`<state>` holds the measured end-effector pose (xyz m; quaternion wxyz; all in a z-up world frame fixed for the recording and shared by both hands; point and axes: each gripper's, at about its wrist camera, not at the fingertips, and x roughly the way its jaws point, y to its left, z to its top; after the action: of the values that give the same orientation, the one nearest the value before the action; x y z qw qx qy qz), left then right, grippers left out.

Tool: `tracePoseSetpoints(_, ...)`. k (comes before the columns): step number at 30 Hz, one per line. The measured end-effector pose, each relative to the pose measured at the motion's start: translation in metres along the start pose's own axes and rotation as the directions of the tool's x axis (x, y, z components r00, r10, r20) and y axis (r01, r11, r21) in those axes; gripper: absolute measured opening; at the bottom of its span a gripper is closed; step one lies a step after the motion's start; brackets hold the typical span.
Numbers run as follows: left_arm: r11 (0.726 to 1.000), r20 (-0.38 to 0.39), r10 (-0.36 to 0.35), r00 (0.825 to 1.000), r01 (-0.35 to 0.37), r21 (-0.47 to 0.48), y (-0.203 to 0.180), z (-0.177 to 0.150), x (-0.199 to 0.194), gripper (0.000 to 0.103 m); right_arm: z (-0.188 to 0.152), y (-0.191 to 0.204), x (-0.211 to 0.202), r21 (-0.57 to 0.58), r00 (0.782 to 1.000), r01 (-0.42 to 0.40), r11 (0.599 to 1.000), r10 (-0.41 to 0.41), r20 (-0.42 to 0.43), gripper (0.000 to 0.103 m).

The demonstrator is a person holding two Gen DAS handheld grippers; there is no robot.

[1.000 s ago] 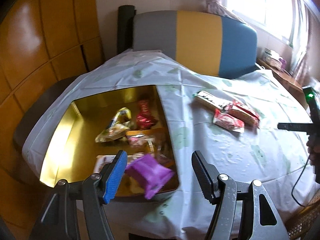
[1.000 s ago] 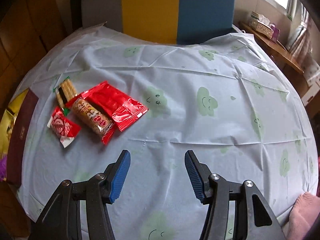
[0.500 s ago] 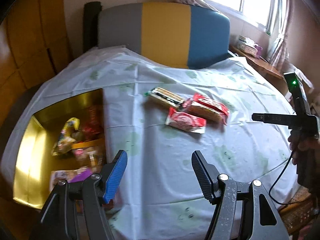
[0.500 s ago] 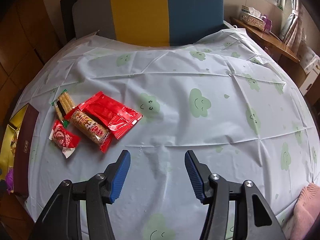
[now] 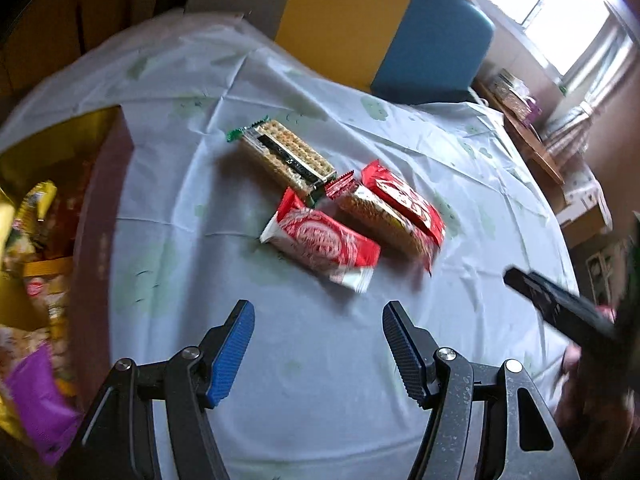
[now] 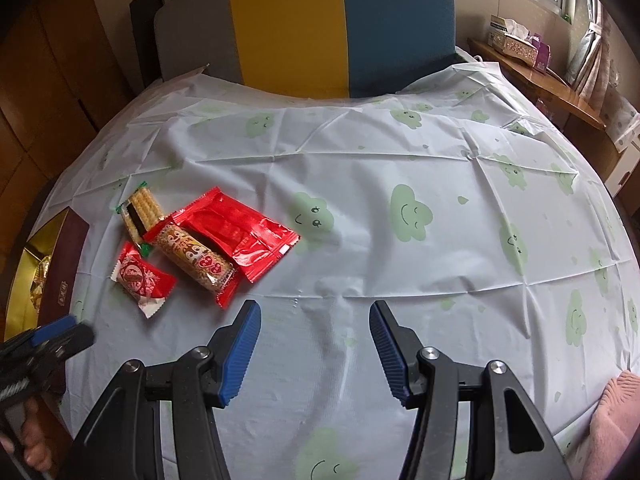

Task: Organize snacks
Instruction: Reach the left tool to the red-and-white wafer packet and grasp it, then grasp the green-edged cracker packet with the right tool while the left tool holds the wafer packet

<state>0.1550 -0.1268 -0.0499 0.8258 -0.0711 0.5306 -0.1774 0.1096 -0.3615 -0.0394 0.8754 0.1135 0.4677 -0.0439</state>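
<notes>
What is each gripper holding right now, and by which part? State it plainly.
Nothing is held. The left gripper and the right gripper are both open, with only the pale cloud-print tablecloth between their blue-padded fingers.

Table covering: a pale tablecloth (image 6: 400, 168) printed with green smiling clouds is spread over the table, creased in straight folds.
Far side: a chair back (image 6: 312, 24) in grey, yellow and blue panels is set against the table's far edge.
Left: wooden panelling (image 6: 44, 80) is seen (dark, in shadow).
Far right: a wooden shelf (image 6: 536, 76) carrying a tissue box (image 6: 516, 38) is placed under a bright window (image 5: 568, 12); daylight is admitted there.
</notes>
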Motion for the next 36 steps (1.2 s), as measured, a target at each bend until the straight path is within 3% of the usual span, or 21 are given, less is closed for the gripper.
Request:
tracePoseSetpoints(9,0.988,-0.031,0.039,0.999,-0.043,-0.147,0.000,0.039,0.045,0.068,0.002,0.001,-0.001,0.007,1.000,-0.030,1.000,0.030,0.001,0.058)
tracePoseSetpoints(11,0.987,-0.032,0.034,0.999,-0.038,-0.157,-0.003,0.045,0.050,0.073,0.002,0.000,-0.001,0.009,0.999,-0.036,0.999,0.036,0.000,0.058)
tracePoseSetpoints(18,0.994,-0.027,0.107,0.994,-0.107,0.005,-0.019,0.044,0.065,0.072,0.003,-0.002,-0.002,0.026,0.999,-0.050,0.998,0.050,0.002,0.058)
tracePoseSetpoints(21,0.985,-0.023,0.129,0.991,-0.126,0.118,-0.020,0.031,0.057,0.058,0.004,-0.001,-0.002,0.022,0.999,-0.051,0.998,0.051,-0.002,0.058)
tracePoseSetpoints(22,0.981,-0.015,0.132,0.991,-0.129,0.143,-0.018,0.025,0.054,0.047,0.004,0.000,-0.002,0.018,0.999,-0.052,0.998,0.053,-0.003,0.058)
tracePoseSetpoints(26,0.967,0.011,0.126,0.992,-0.125,0.222,-0.010,0.005,0.040,0.038,0.002,0.003,-0.001,-0.004,0.999,-0.039,0.999,0.039,-0.006,0.058)
tracePoseSetpoints(36,0.953,0.038,0.094,0.995,-0.101,0.285,0.004,-0.062,0.002,0.039,-0.001,0.003,0.004,-0.008,0.999,-0.033,0.999,0.033,-0.028,0.058)
